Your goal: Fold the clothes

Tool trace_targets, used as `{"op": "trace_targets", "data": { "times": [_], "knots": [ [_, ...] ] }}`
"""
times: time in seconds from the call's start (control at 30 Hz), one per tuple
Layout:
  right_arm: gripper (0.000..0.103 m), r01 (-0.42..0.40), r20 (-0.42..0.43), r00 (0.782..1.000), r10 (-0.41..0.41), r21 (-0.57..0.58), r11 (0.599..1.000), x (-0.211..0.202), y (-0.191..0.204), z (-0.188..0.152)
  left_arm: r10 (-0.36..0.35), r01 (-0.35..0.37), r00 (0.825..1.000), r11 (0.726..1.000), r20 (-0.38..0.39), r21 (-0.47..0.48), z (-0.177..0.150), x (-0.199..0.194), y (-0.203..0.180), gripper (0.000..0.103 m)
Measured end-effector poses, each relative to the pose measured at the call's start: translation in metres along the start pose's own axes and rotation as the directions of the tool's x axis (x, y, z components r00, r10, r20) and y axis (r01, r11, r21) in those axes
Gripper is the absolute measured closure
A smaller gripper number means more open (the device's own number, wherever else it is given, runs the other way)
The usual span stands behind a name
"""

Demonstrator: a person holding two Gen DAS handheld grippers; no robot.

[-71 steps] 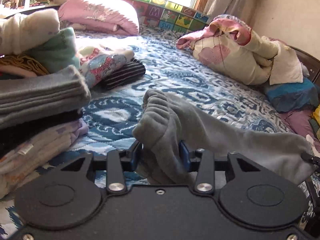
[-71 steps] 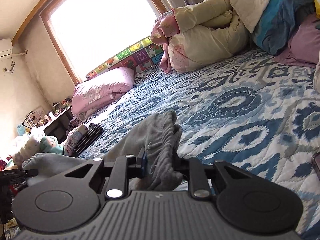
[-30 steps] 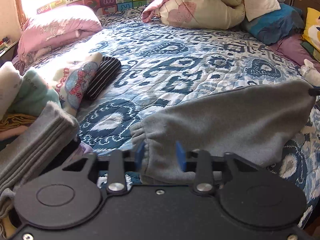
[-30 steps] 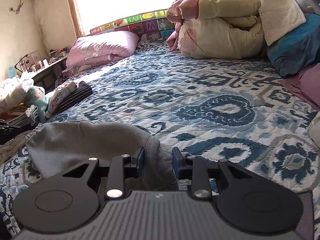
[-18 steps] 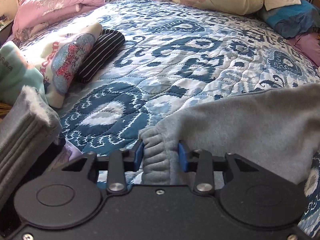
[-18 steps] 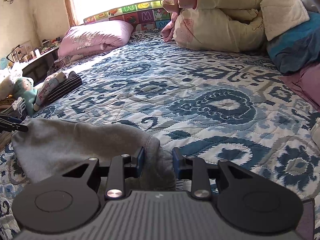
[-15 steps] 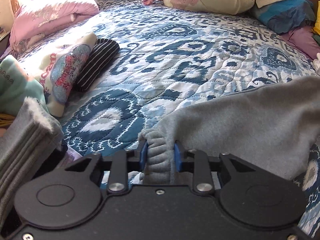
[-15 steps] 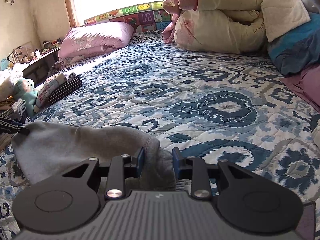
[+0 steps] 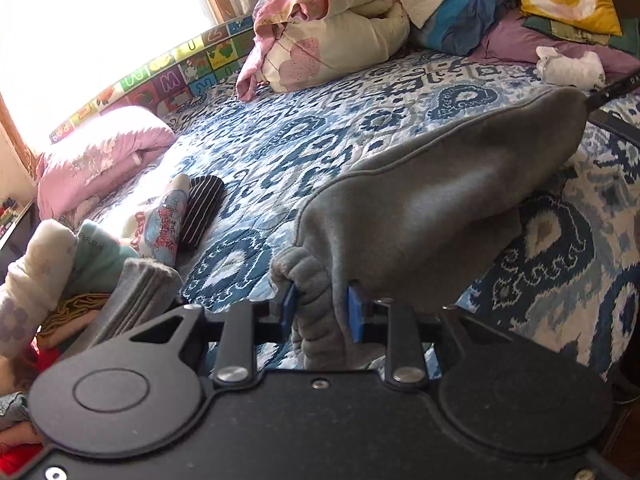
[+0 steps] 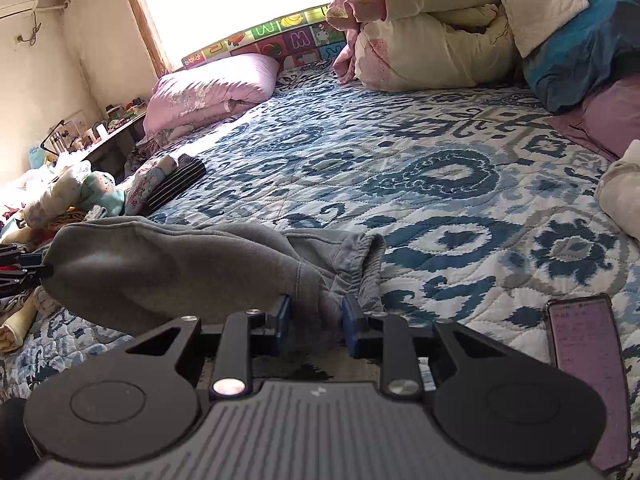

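Note:
A grey fleece garment [image 9: 432, 216] is stretched between my two grippers above the blue patterned quilt [image 9: 360, 128]. My left gripper [image 9: 322, 312] is shut on its gathered ribbed cuff. My right gripper [image 10: 316, 318] is shut on the other end of the grey garment [image 10: 168, 264], whose elastic hem flops onto the quilt [image 10: 440, 184] just ahead. Each view shows the other gripper as a dark tip at the cloth's far end.
Folded clothes [image 9: 132, 292] are stacked at the left edge, with a striped dark roll [image 9: 202, 210] and a patterned roll beside them. A phone [image 10: 586, 376] lies on the quilt near my right gripper. Pillows and a bundled duvet [image 9: 336, 40] line the far side.
Both grippers have lifted and turned with the grey garment still held; it now hangs higher and tauter between them. The phone has come into the right wrist view.

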State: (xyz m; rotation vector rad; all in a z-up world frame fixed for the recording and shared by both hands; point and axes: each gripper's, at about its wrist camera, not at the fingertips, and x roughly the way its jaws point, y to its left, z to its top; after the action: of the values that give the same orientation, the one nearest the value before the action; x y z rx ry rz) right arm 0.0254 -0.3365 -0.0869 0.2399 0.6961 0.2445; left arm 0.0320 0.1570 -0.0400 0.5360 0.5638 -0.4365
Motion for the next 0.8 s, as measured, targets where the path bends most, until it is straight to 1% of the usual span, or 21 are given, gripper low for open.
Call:
{"op": "trace_targets", "data": {
  "times": [0.07, 0.1, 0.23, 0.3, 0.37, 0.4, 0.43, 0.47, 0.5, 0.53, 0.57, 0.6, 0.63, 0.7, 0.77, 0.8],
  "knots": [
    [0.09, -0.009, -0.006, 1.0, 0.009, 0.011, 1.0, -0.013, 0.001, -0.008, 0.004, -0.004, 1.0, 0.997, 0.009, 0.071, -0.01, -0.012, -0.016, 0.077],
    [0.092, -0.014, -0.009, 1.0, 0.014, 0.017, 1.0, -0.019, 0.001, -0.012, -0.003, 0.003, 1.0, 0.995, -0.001, 0.096, -0.016, -0.015, -0.022, 0.077],
    [0.092, -0.011, -0.042, 0.999, 0.013, 0.033, 0.999, -0.037, -0.004, -0.024, -0.029, 0.037, 0.999, 0.981, -0.044, 0.189, -0.037, -0.026, -0.046, 0.075],
    [0.09, -0.007, -0.047, 0.999, 0.009, 0.035, 0.999, -0.045, -0.007, -0.028, -0.041, 0.055, 0.997, 0.97, -0.066, 0.235, -0.048, -0.031, -0.058, 0.074],
    [0.087, -0.01, -0.042, 0.999, 0.013, 0.061, 0.998, -0.053, -0.011, -0.029, -0.052, 0.074, 0.995, 0.957, -0.088, 0.28, -0.059, -0.037, -0.07, 0.073],
    [0.085, -0.015, -0.04, 0.999, 0.019, 0.085, 0.996, -0.056, -0.015, -0.029, -0.056, 0.084, 0.993, 0.95, -0.1, 0.302, -0.064, -0.039, -0.076, 0.072],
    [0.072, -0.021, -0.039, 0.999, 0.025, 0.109, 0.994, -0.058, -0.018, -0.029, -0.061, 0.094, 0.992, 0.942, -0.112, 0.323, -0.07, -0.042, -0.082, 0.068],
    [0.053, -0.022, -0.041, 0.999, 0.027, 0.098, 0.995, -0.057, -0.017, -0.029, -0.069, 0.098, 0.992, 0.952, -0.109, 0.289, -0.069, -0.047, -0.081, 0.059],
    [0.046, -0.016, -0.047, 0.999, 0.018, 0.04, 0.999, -0.053, -0.011, -0.031, -0.077, 0.102, 0.991, 0.963, -0.107, 0.251, -0.068, -0.052, -0.078, 0.054],
    [0.042, -0.011, -0.053, 0.999, 0.01, -0.018, 1.0, -0.049, -0.005, -0.034, -0.085, 0.105, 0.991, 0.971, -0.103, 0.213, -0.067, -0.057, -0.076, 0.046],
    [0.041, -0.005, -0.058, 0.998, 0.001, -0.076, 0.997, -0.045, 0.001, -0.036, -0.093, 0.109, 0.991, 0.979, -0.1, 0.174, -0.067, -0.061, -0.074, 0.042],
    [0.04, 0.0, -0.062, 0.998, -0.008, -0.134, 0.991, -0.041, 0.007, -0.039, -0.093, 0.107, 0.991, 0.98, -0.091, 0.165, -0.064, -0.065, -0.075, 0.041],
    [0.036, 0.005, -0.066, 0.998, -0.018, -0.192, 0.981, -0.037, 0.014, -0.041, -0.093, 0.105, 0.992, 0.982, -0.082, 0.157, -0.061, -0.068, -0.076, 0.04],
    [0.032, 0.013, -0.072, 0.997, -0.037, -0.305, 0.952, -0.028, 0.026, -0.046, -0.062, 0.078, 0.994, 0.977, -0.085, 0.197, -0.053, -0.068, -0.085, 0.038],
    [0.027, 0.021, -0.076, 0.995, -0.057, -0.414, 0.91, -0.02, 0.038, -0.051, -0.039, 0.063, 0.994, 0.97, -0.105, 0.235, -0.047, -0.06, -0.092, 0.038],
    [0.026, 0.024, -0.077, 0.995, -0.067, -0.467, 0.884, -0.016, 0.045, -0.053, -0.037, 0.065, 0.993, 0.966, -0.115, 0.248, -0.044, -0.054, -0.094, 0.038]
  ]
}}
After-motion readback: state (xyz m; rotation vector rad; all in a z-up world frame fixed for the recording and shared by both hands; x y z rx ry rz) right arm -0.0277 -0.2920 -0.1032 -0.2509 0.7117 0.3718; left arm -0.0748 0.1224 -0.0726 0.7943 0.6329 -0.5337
